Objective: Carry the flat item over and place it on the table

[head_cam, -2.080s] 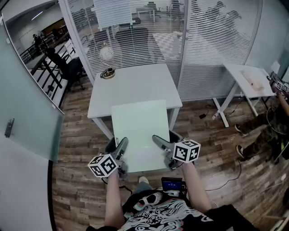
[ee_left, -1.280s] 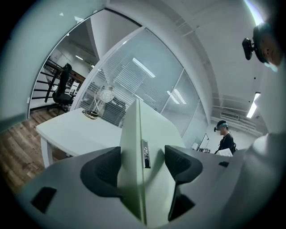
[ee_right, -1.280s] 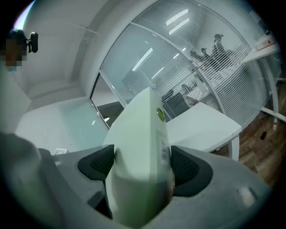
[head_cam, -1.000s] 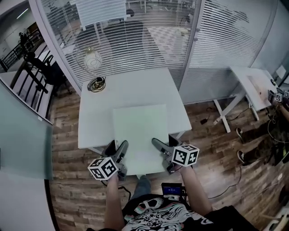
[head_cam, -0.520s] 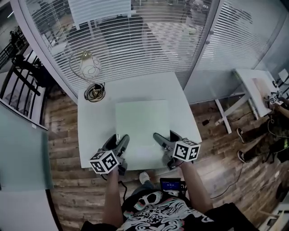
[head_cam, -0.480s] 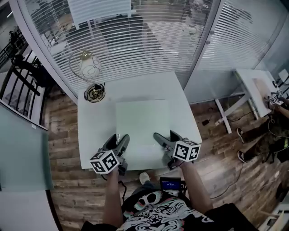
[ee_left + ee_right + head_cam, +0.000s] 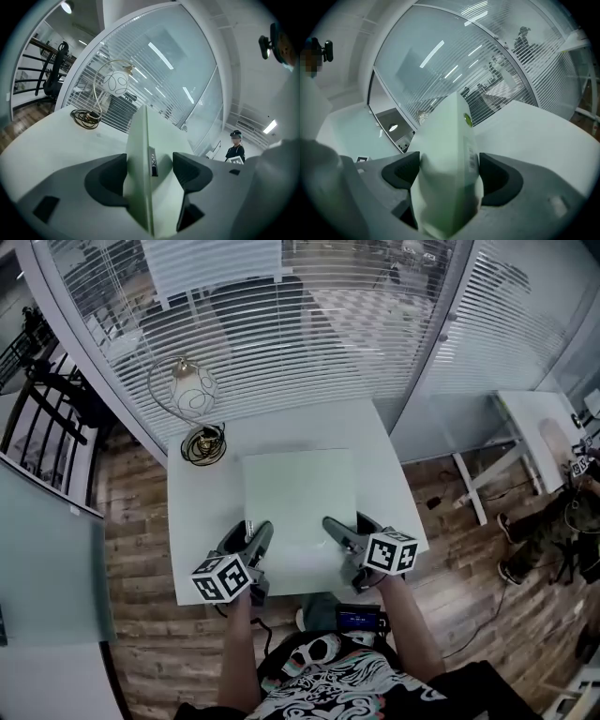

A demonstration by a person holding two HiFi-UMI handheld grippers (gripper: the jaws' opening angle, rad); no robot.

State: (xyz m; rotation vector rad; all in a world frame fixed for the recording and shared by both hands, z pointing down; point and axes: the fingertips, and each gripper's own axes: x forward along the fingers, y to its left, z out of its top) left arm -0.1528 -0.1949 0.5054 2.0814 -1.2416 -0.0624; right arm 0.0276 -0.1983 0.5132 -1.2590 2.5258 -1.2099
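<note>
A flat pale green panel (image 7: 298, 498) hangs level over the white table (image 7: 202, 517), held by its near edge. My left gripper (image 7: 251, 542) is shut on the panel's near left edge (image 7: 140, 154). My right gripper (image 7: 339, 538) is shut on its near right edge (image 7: 454, 154). In both gripper views the panel stands edge-on between the dark pads (image 7: 187, 171), which press against its faces. Whether the panel touches the tabletop cannot be told.
A wire-frame lamp with a round globe (image 7: 192, 395) and a coiled cable (image 7: 202, 442) sit at the table's far left corner, seen too as the lamp (image 7: 115, 84). Glass walls with blinds stand behind. A second white table (image 7: 544, 432) is at the right; a person (image 7: 234, 145) stands far off.
I have walked up to the white table with the panel; it now hangs over the tabletop rather than the wooden floor. Both grippers kept their hold.
</note>
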